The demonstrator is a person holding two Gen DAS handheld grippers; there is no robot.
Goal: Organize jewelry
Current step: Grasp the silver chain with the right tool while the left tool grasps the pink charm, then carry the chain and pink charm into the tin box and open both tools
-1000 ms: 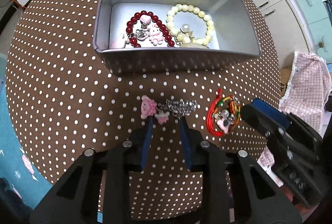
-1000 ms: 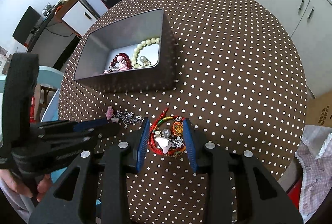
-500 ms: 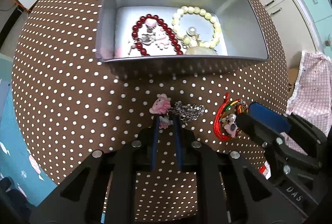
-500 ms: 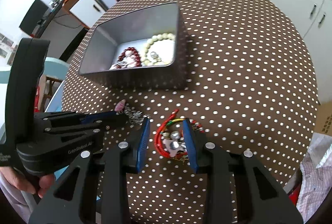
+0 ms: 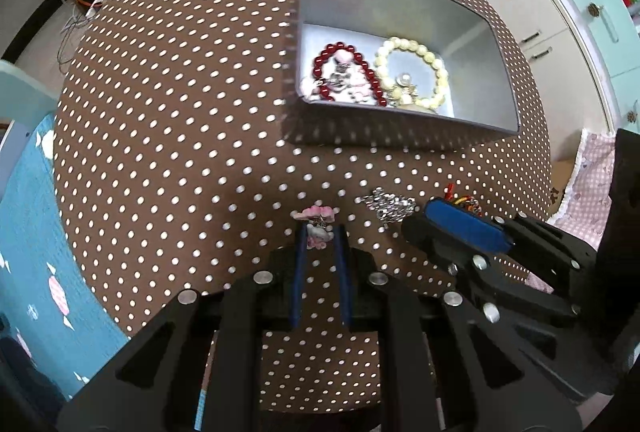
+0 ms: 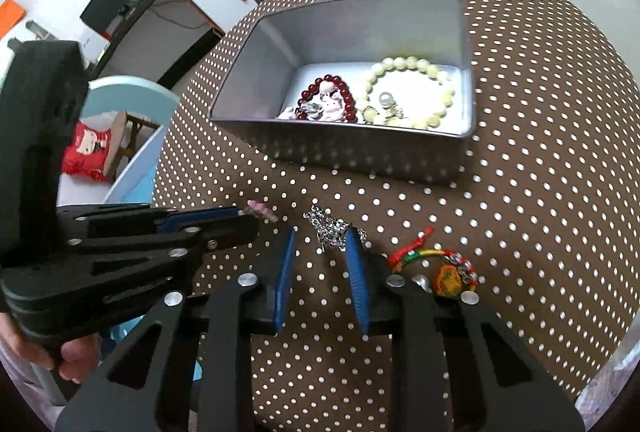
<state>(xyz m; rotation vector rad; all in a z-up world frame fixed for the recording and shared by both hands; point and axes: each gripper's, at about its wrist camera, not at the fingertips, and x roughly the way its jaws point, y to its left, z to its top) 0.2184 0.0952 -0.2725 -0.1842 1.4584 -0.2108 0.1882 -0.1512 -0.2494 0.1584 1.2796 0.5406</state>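
Observation:
My left gripper (image 5: pixel 319 232) is shut on a pink charm (image 5: pixel 319 237) just above the dotted cloth; the same charm (image 6: pixel 262 210) shows at its tip in the right wrist view. A silver chain (image 6: pixel 332 228) lies between the fingertips of my right gripper (image 6: pixel 320 244). Its jaws are closing, with a gap still between the pads, and the chain touches the right finger. A red-string bracelet (image 6: pixel 436 268) lies just right of that gripper. The grey tin box (image 6: pixel 340 126) holds a red bead bracelet (image 6: pixel 328 96) and a cream bead bracelet (image 6: pixel 412 92).
The round table's brown polka-dot cloth (image 5: pixel 180 112) drops off close behind both grippers. A blue chair (image 6: pixel 132 92) stands at the left, and white cabinets (image 5: pixel 600 12) at the right. A hand (image 6: pixel 60 356) holds the left gripper.
The left jaws shut on the pink charm and carried it left, away from the chain. The right gripper shifted left from the red-string bracelet to the chain, and its jaws narrowed.

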